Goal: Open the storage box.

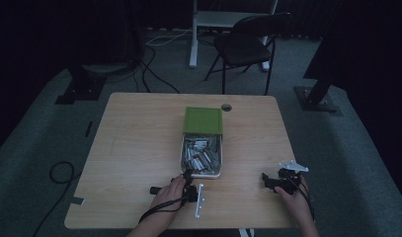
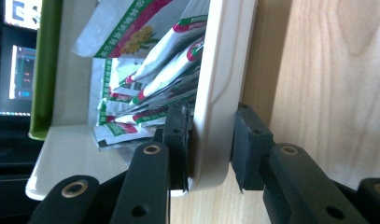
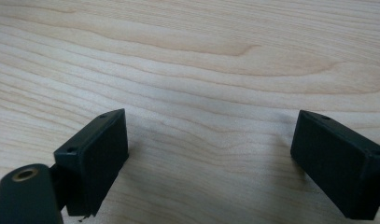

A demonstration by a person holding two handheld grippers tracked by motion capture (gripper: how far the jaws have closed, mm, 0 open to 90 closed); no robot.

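Observation:
A white box [image 1: 182, 157] holds several green-and-white packets [image 1: 202, 154], and its green lid [image 1: 202, 120] lies at its far end. My left gripper [image 1: 188, 177] is at the box's near left corner. In the left gripper view the gripper [image 2: 211, 140] is shut on the box's wall [image 2: 218, 70], one pad inside against the packets [image 2: 164, 60], the other outside. The right gripper [image 1: 266, 180] rests low over the table at the near right. Its jaws [image 3: 211, 158] stand wide open over bare wood with nothing between them.
The wooden table [image 1: 134, 148] has a round cable hole [image 1: 226, 107] behind the lid. A dark folding chair [image 1: 248, 44] and a white desk leg [image 1: 193, 34] stand beyond the far edge. Cables [image 1: 60, 173] lie on the floor to the left.

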